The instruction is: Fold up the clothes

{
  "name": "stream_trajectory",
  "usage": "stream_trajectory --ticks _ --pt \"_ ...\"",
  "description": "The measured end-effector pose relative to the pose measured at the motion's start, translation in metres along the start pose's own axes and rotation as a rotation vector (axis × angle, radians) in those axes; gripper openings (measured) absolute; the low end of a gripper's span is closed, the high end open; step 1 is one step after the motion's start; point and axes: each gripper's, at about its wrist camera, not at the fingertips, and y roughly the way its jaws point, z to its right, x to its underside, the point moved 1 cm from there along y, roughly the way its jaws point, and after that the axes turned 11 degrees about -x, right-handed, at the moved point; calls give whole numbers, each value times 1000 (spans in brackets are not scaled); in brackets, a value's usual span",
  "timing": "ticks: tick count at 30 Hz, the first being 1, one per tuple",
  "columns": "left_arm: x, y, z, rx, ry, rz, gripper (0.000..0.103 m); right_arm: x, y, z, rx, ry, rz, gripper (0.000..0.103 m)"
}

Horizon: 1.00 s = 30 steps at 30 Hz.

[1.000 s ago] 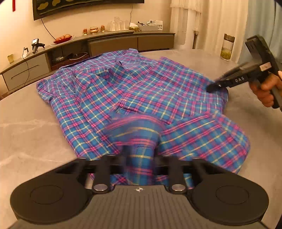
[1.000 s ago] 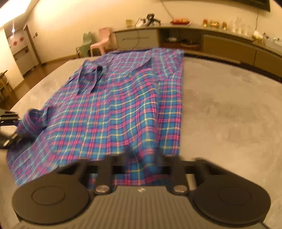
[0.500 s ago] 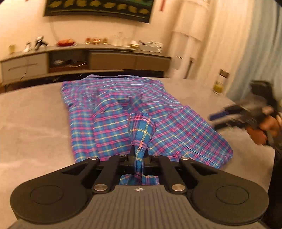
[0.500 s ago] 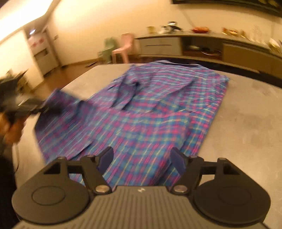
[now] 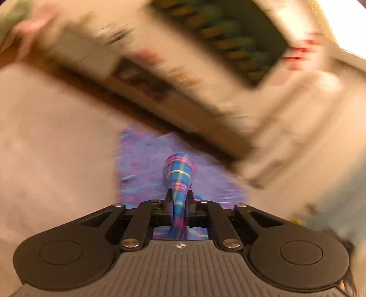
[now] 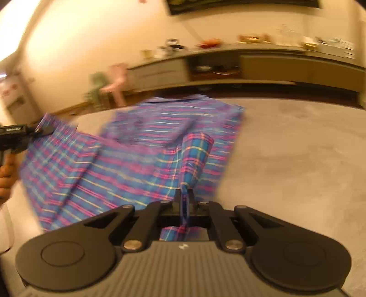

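Here, a blue, pink and yellow plaid shirt [image 6: 146,160] lies spread across a grey, stone-look table [image 6: 297,160], its far edge near the table's far rim and its near part raised off the surface in loose folds. A bunched ridge of the cloth rises from the middle of the right wrist view and runs straight into the right tool [image 6: 184,201], whose two black fingers are clenched on it with only the fabric between them. At the left edge of the same view the left tool [image 6: 40,132] grips a corner of the shirt and holds it up above the table, the cloth stretching between the two grips; the person's left hand [image 6: 6,173] wraps the handle below it.

In the left wrist view, heavily blurred and tilted, the left tool is seen from behind, its fingers [image 5: 168,201] pressed together on a twisted tail of plaid that stands up just ahead of them. Beyond it a smeared patch of the shirt rests on the pale table.

Behind the table in the right wrist view runs a long low sideboard [image 6: 251,66] against a cream wall, carrying dishes and small items too blurred to name. A pink chair [image 6: 116,80] and a green chair [image 6: 98,89] stand beside its left end. A dark framed picture [image 6: 240,5] hangs above.
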Motion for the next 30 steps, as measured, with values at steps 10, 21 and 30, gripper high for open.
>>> stream_trajectory --ticks 10,21,30 --pt "21 -52 20 -64 262 68 47 -2 -19 -35 131 -109 47 44" --pt "91 -24 25 -279 544 -85 52 47 -1 -86 55 -369 -141 51" --pt "73 -25 24 -283 434 32 71 32 -34 -48 159 -211 -9 67"
